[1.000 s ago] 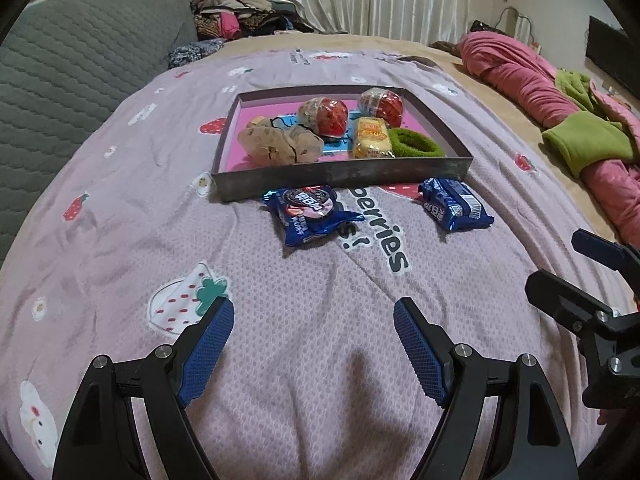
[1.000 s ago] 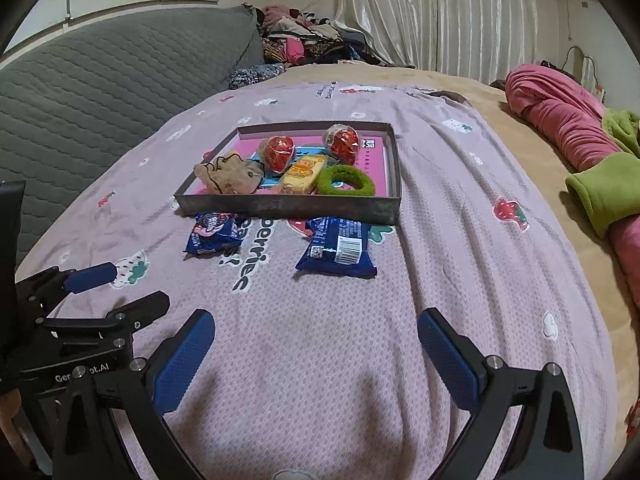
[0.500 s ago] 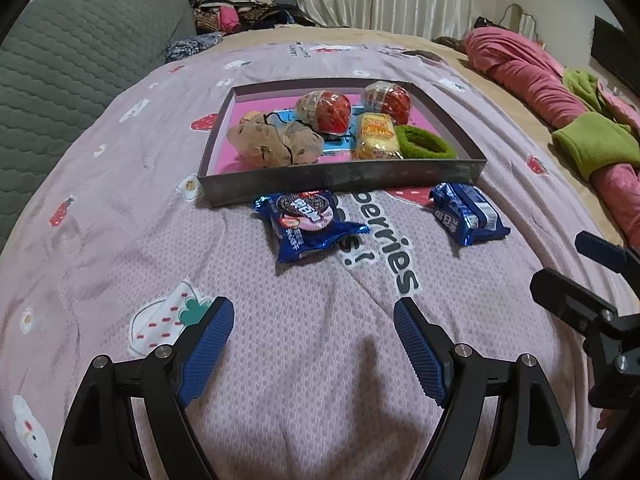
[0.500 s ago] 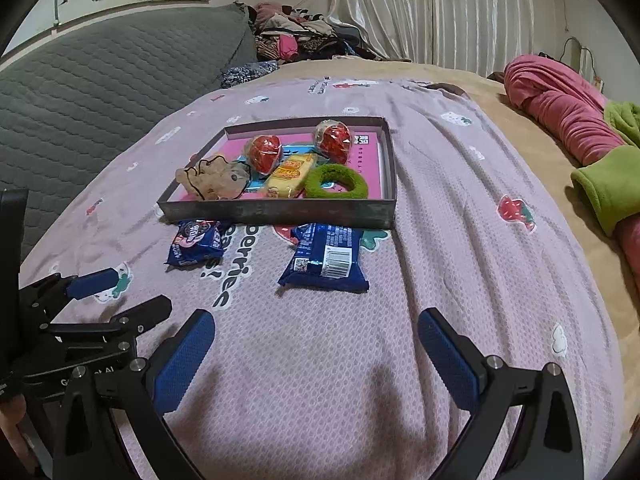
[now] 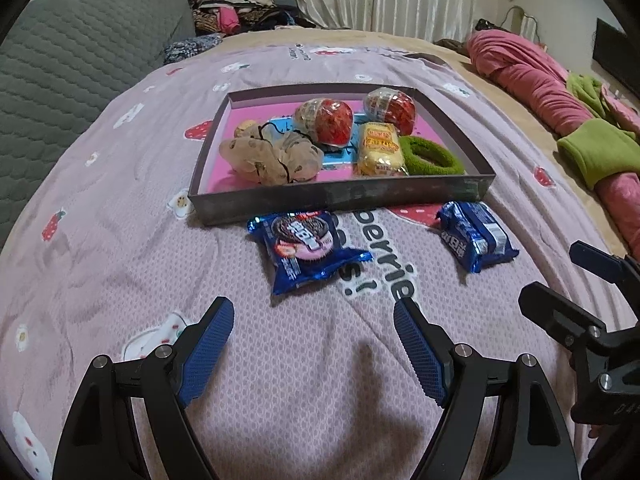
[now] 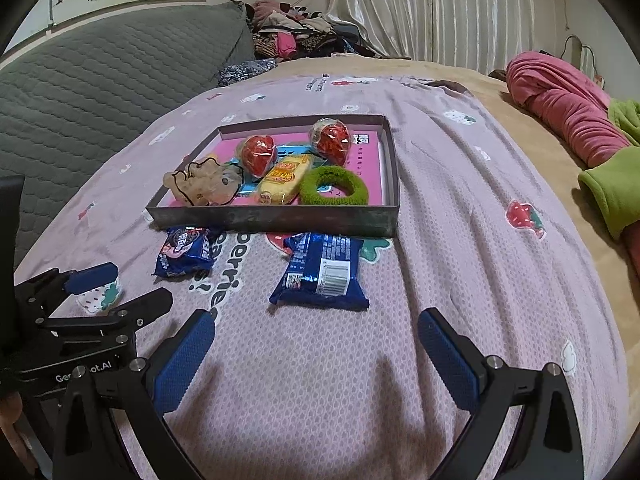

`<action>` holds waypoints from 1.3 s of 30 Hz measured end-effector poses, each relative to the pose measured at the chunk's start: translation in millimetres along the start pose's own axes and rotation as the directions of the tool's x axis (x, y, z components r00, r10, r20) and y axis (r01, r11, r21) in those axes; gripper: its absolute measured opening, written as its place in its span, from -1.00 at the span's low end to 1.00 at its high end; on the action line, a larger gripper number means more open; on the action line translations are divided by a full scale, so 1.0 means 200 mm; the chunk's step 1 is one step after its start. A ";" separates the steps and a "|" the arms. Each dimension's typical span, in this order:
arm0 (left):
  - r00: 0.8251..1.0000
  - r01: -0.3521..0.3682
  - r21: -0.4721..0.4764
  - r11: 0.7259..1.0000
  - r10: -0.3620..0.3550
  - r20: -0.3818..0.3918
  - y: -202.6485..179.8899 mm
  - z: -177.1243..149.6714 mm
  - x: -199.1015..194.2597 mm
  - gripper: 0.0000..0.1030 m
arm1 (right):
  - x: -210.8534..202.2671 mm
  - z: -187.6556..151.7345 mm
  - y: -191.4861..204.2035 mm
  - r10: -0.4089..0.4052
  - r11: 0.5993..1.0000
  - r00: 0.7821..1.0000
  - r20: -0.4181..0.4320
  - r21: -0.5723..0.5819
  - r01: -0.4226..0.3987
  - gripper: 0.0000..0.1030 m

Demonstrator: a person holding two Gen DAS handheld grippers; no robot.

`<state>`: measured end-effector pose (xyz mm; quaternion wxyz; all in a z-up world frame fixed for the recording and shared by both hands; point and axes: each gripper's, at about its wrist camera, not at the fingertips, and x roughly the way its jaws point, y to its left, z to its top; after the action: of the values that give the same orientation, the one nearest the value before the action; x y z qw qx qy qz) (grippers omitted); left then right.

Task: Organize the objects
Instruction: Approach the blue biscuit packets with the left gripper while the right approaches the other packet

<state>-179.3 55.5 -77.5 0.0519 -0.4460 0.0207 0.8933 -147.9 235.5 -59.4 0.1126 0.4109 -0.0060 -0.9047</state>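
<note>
A shallow grey tray (image 5: 340, 196) with a pink floor sits on the lilac bedspread (image 5: 120, 240). Left to right it holds a beige scrunchie (image 5: 272, 156), two red wrapped balls (image 5: 326, 122), a yellow cake pack (image 5: 378, 148) and a green hair tie (image 5: 432, 156). Just before its near wall lie two shiny blue cookie packs (image 5: 306, 250), apart. The left gripper (image 5: 314, 328) and right gripper (image 6: 316, 340) hang above bare cloth, jaws apart and empty.

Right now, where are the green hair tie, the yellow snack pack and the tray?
green hair tie (image 6: 334, 191): right wrist view, on its fuzzy ring.
yellow snack pack (image 6: 283, 179): right wrist view, wrapper middle.
tray (image 6: 276, 219): right wrist view, near wall.
</note>
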 end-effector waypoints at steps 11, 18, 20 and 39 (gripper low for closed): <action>1.000 0.002 -0.031 1.000 -0.002 -0.008 0.04 0.09 0.10 0.61 | 0.06 0.07 -0.01 -0.004 1.000 1.000 0.003 -0.006 0.004 0.99; 1.000 0.005 -0.041 0.999 -0.005 -0.017 0.04 0.17 0.18 0.61 | 0.13 0.11 -0.01 -0.009 1.000 1.000 -0.011 -0.006 0.009 0.99; 1.000 0.009 -0.043 0.999 -0.010 -0.016 0.04 0.18 0.20 0.61 | 0.16 0.12 -0.01 -0.012 1.000 1.000 -0.015 -0.006 0.012 0.99; 0.998 -0.004 -0.088 0.996 -0.002 -0.070 0.09 0.26 0.42 0.61 | 0.40 0.16 -0.02 -0.056 0.998 0.993 -0.100 -0.036 0.052 0.99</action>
<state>-271.8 48.0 -113.7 0.0308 -0.4787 -0.0167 0.8773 -223.3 219.5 -97.9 0.0950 0.4540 0.0258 -0.8855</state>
